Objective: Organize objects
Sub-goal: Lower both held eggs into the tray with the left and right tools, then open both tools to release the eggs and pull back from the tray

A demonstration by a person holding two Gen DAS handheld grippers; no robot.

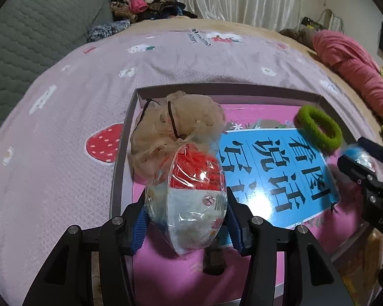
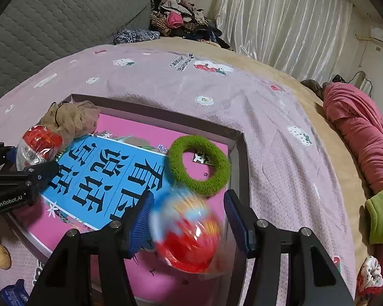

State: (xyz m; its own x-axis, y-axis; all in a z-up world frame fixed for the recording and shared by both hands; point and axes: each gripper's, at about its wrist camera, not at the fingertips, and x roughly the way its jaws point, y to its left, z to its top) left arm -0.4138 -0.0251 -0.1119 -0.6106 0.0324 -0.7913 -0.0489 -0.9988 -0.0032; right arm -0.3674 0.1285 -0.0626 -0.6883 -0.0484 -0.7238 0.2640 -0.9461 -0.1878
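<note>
My left gripper is shut on a plastic-wrapped red and white egg toy, held over the near left part of a shallow grey-rimmed box. A pink book with a blue panel lies in the box. On it rest a beige gauzy scrunchie at the far left corner and a green fuzzy scrunchie at the right. My right gripper is shut on a second wrapped egg toy, red and blue and blurred, just this side of the green scrunchie. The left gripper shows at the left edge.
The box sits on a pink strawberry bedspread. A grey quilted headboard and a clothes pile lie beyond. A rolled pink blanket, a green sleeve and a floral scrunchie are at the right.
</note>
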